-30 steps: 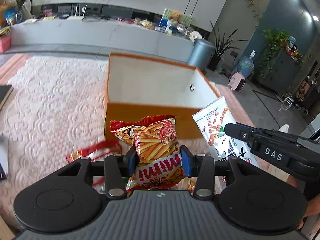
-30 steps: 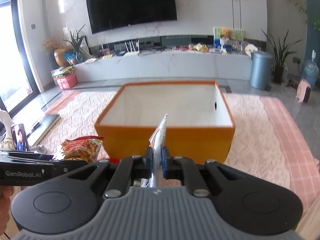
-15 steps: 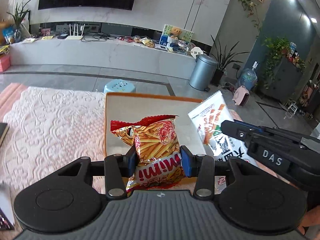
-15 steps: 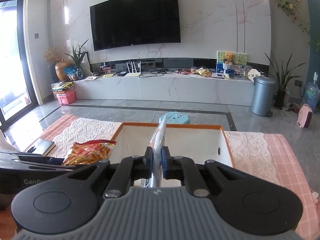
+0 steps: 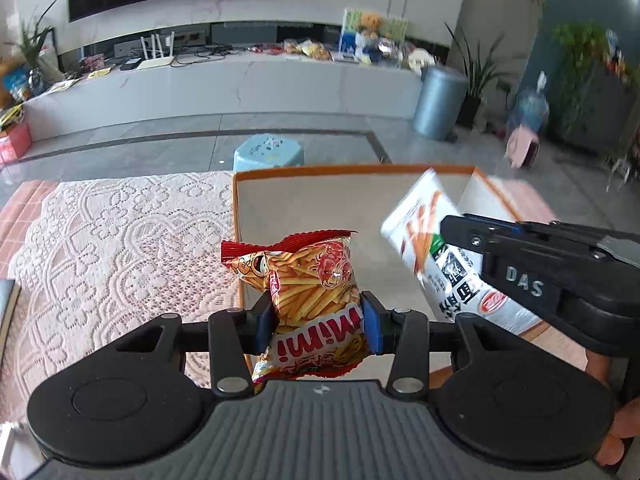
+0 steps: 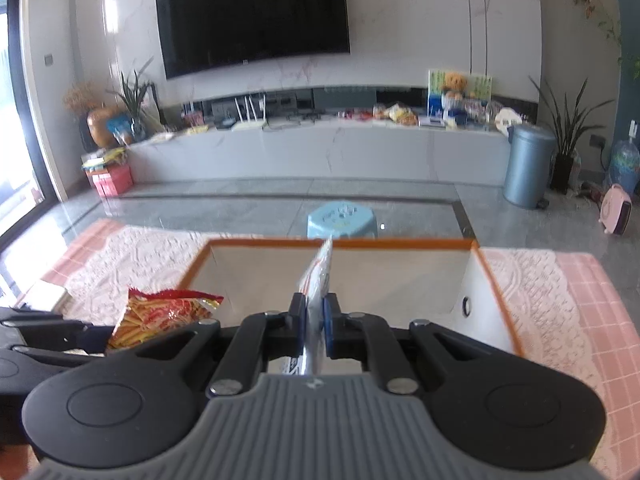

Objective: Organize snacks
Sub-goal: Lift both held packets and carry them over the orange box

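My left gripper (image 5: 316,322) is shut on a red and yellow Mimi snack bag (image 5: 308,280) and holds it over the left edge of the open orange box (image 5: 352,170). My right gripper (image 6: 316,322) is shut on a white snack packet (image 6: 318,276), seen edge-on, above the box (image 6: 400,244). In the left wrist view the white packet (image 5: 436,252) hangs at the right over the box, held by the right gripper's black fingers (image 5: 520,256). The Mimi bag also shows in the right wrist view (image 6: 164,314) at the left. The box interior looks white and bare.
The box stands on a table with a pink lace cloth (image 5: 120,240). A dark book edge (image 5: 6,308) lies at the far left. Beyond the table are a blue stool (image 6: 342,220), a grey bin (image 6: 526,166) and a long TV bench (image 6: 320,148).
Both grippers have risen and moved forward with their packets, from in front of the box's near wall to above its opening. The white packet has tilted in the left wrist view.
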